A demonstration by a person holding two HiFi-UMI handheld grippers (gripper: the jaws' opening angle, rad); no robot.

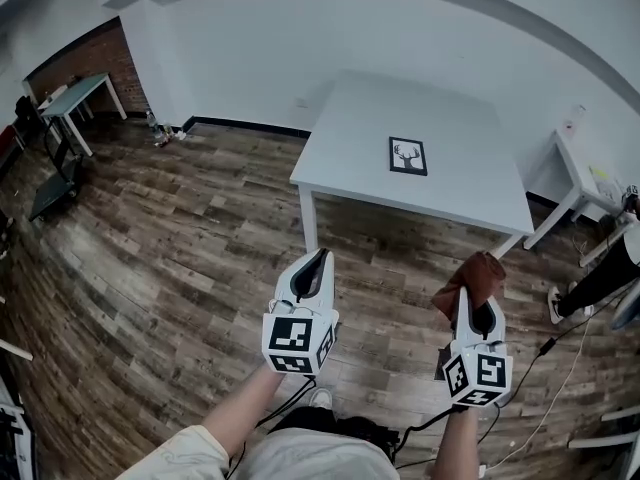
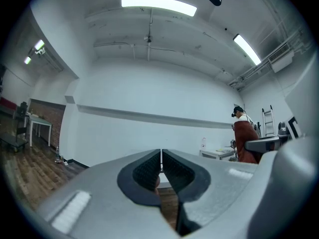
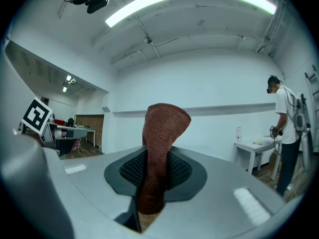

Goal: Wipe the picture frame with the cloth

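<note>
- the right gripper point(image 1: 472, 306) is clamping its jaws on a brown cloth point(image 1: 468, 276), whose loose end is standing up above the jaws and folding over.
- the left gripper point(image 1: 319, 261) is holding nothing, its jaws pressing together.
- both are hovering over the wooden floor, well apart from the picture frame point(image 1: 407, 156), which is lying flat and face up on the white table point(image 1: 400, 103), near the table's near edge.
- the frame's long axis is running away from the person, almost square to that near edge. the deer print is reading upright from here, its top pointing to the far side.
- judging the step as the approach: the cloth's free end should be coming down flat on the glass, not the hard jaw tips.
- strokes along the long axis are looking best. the empty gripper could be steadying a frame edge, since a light frame is likely to slide.
</note>
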